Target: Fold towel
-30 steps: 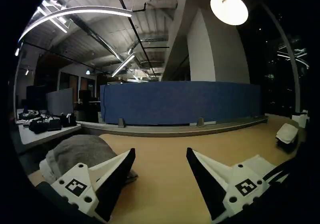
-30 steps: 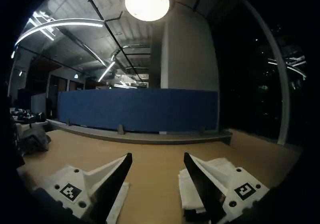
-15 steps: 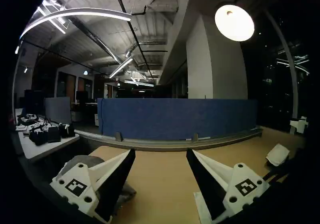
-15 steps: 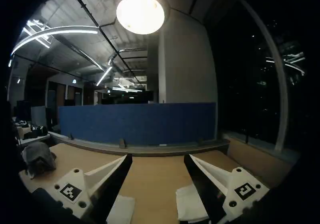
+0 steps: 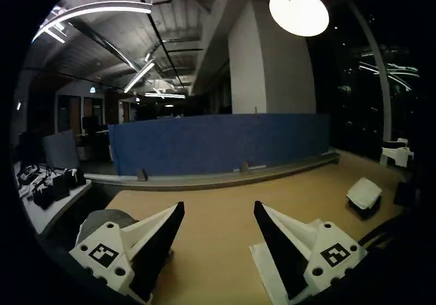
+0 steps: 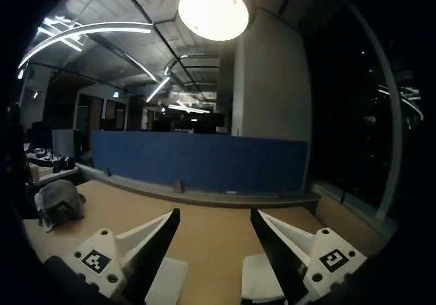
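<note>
My left gripper [image 5: 218, 205] hangs open over the wooden table [image 5: 218, 234], nothing between its fingers. A crumpled grey towel [image 5: 101, 220] lies just behind its left finger. A flat white towel [image 5: 260, 261] lies under its right finger. My right gripper [image 6: 214, 212] is open too, above the same table [image 6: 212, 239]. Two flat white towels lie below it, one [image 6: 170, 273] by the left finger and one [image 6: 255, 275] by the right finger. The grey towel [image 6: 57, 202] sits far left in the right gripper view.
A blue divider panel [image 5: 218, 142] on a grey rail closes off the table's far edge [image 6: 201, 162]. A white folded cloth [image 5: 364, 190] rests on a dark object at the right. A side desk [image 5: 49, 188] with dark gear stands beyond the table's left edge.
Both views have shifted: the left one tipped up, then down and swung, and the right one tipped up and turned. The white towels now sit lower in view. Both grippers stayed open.
</note>
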